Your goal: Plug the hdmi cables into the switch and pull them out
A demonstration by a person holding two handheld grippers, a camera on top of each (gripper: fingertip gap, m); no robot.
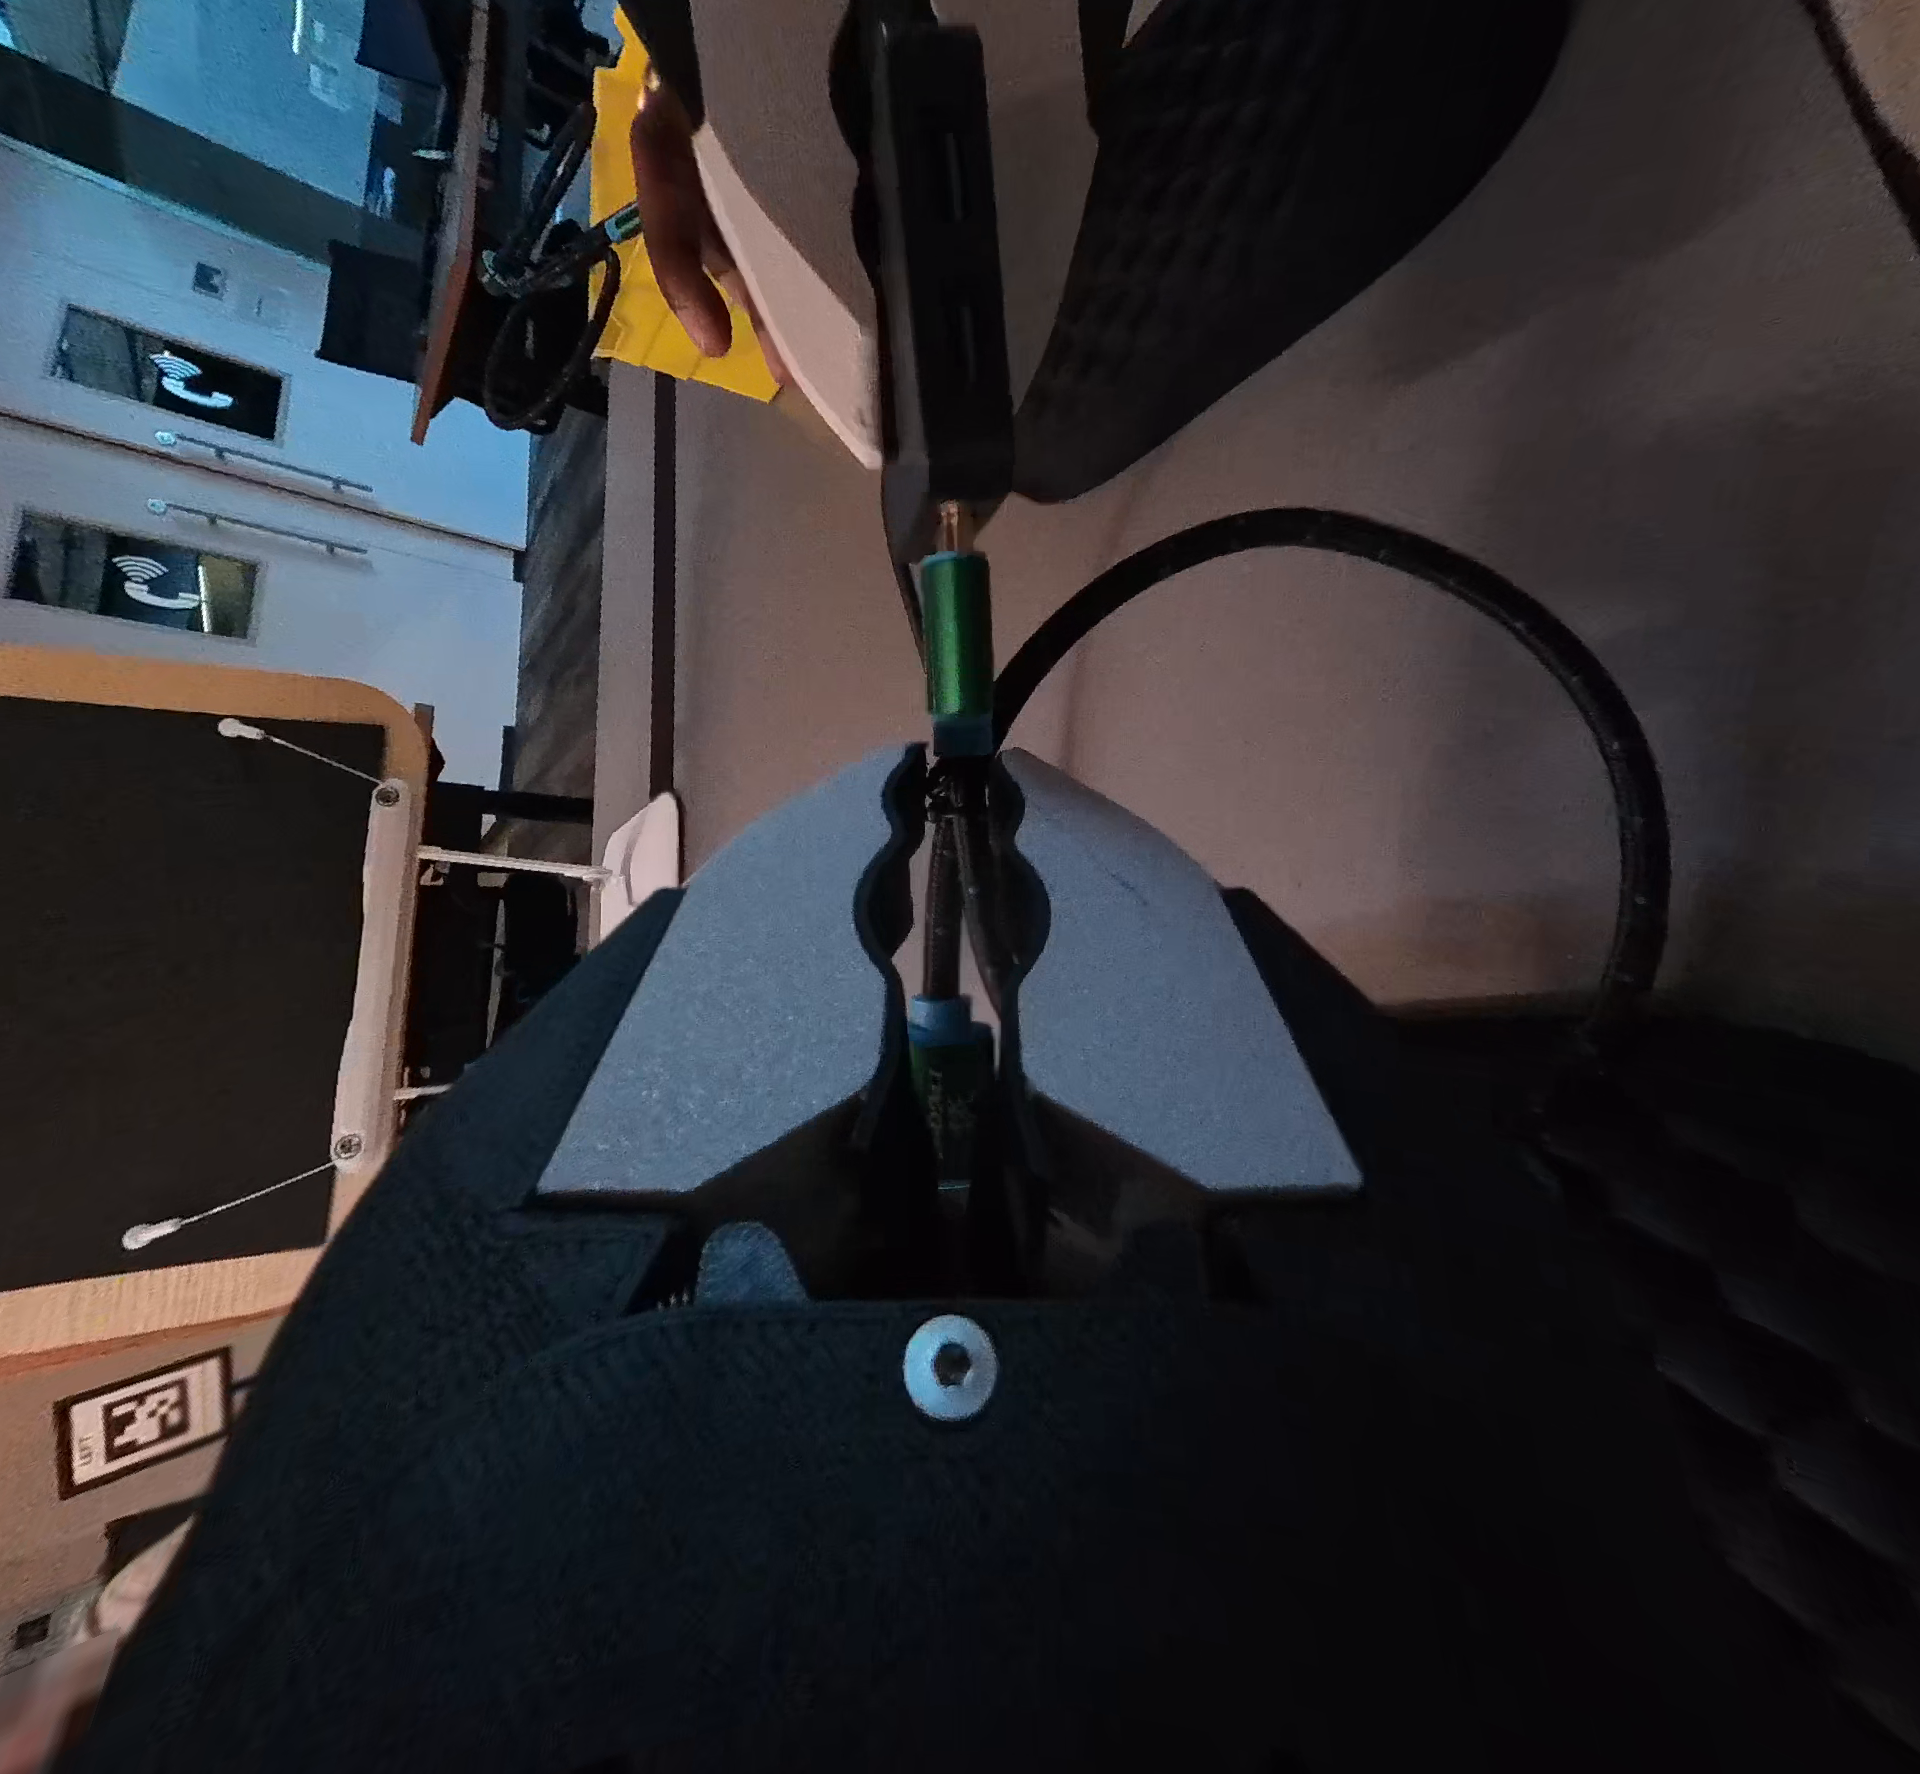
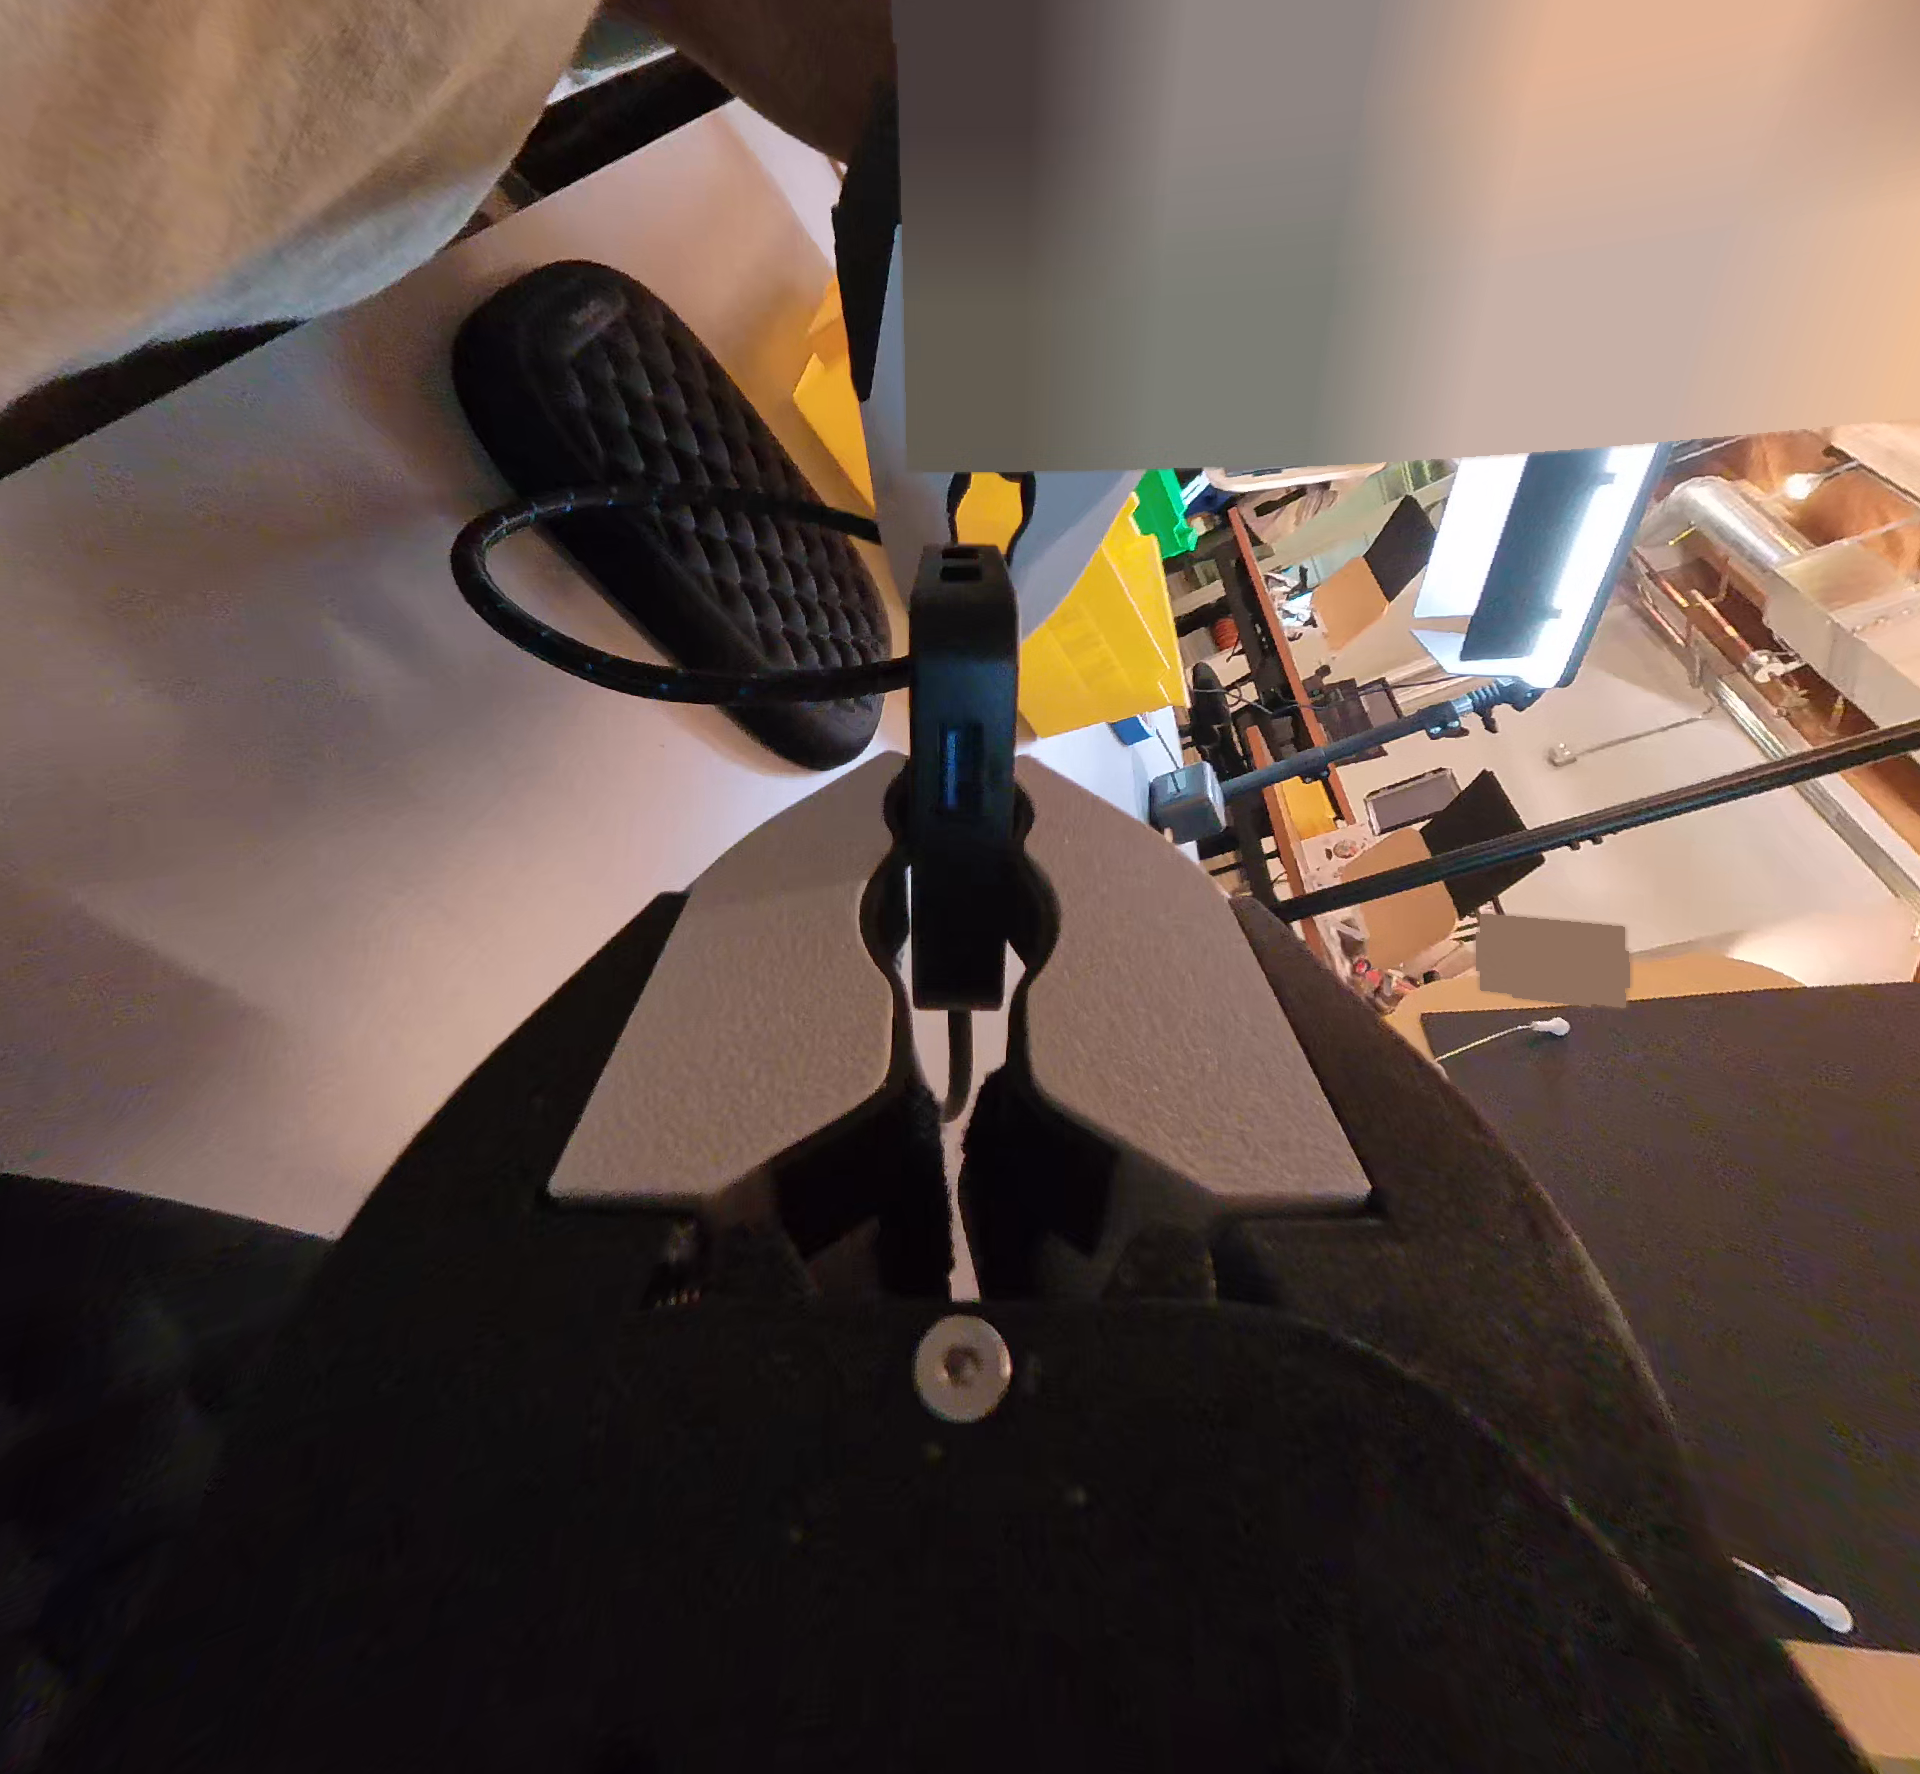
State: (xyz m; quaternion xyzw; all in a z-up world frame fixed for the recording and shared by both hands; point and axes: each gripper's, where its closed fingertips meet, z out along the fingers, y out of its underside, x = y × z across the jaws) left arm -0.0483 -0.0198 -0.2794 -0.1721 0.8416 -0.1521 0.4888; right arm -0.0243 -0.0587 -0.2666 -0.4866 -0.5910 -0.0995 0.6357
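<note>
1. The table [image 2: 260, 789] is smooth and pale, almost white. A black bumpy pad [image 2: 675, 519], long and rounded, lies on it, with yellow bins [image 2: 1101, 633] just beyond.
2. The room behind is a workshop with wooden desks, cardboard boxes [image 2: 1392, 903] and shiny metal pipes [image 2: 1745, 561] up high.
3. The left claw [image 1: 961, 768] has grey, grainy fingers with wavy black insides. It is closed tight on the black woven cable [image 1: 1558, 675], just behind the shiny green plug [image 1: 956, 633].
4. The plug's gold tip touches the end of the black box [image 1: 945, 270]. I cannot tell how deep it sits.
5. The cable bends in a big round loop over the table.
6. The right claw [image 2: 961, 820] is closed on the flat, hard black box [image 2: 961, 685], holding it by its thin sides.
</note>
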